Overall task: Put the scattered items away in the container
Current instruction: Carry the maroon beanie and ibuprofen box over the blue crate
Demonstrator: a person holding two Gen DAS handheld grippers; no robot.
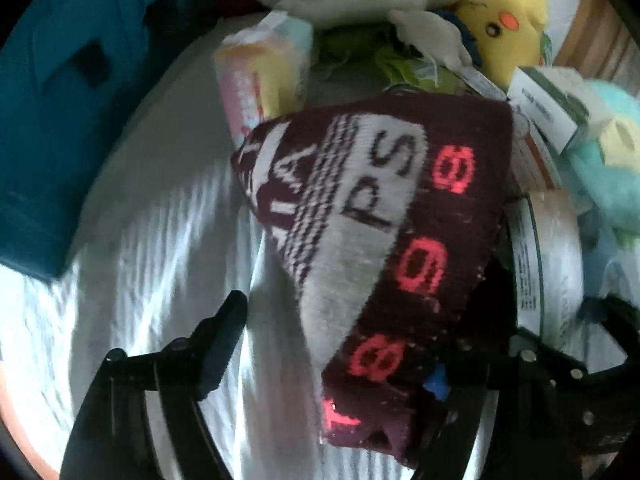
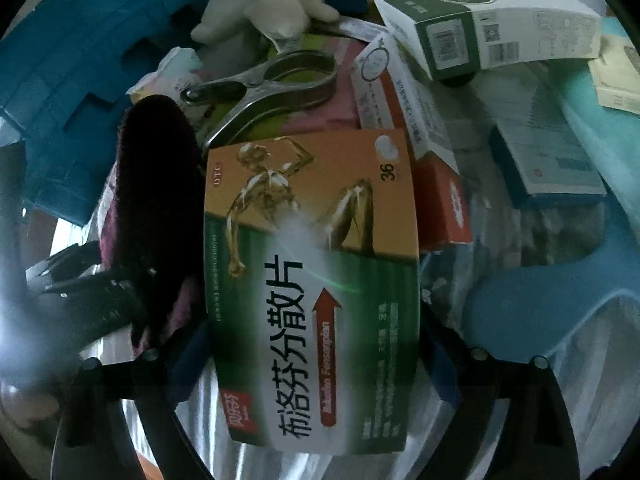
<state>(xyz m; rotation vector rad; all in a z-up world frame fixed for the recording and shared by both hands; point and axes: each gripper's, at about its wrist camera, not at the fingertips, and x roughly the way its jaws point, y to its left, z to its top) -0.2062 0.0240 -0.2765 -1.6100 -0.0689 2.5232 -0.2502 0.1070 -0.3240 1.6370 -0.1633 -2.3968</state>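
Over the teal plastic container point(image 1: 60, 120), the left gripper point(image 1: 340, 368) is clutching a maroon knitted scarf point(image 1: 372, 216); the right gripper point(image 2: 308, 364) is gripping an orange-green medicine box point(image 2: 312, 280). Release both well inside.

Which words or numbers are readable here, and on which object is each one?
"PS": maroon knit cloth, white panel.
"8", "9", "8": same cloth, red.
"OTC", "36", "布洛芬分散片": orange-green medicine box.
Small print on the white-green box and other boxes: too blurred.
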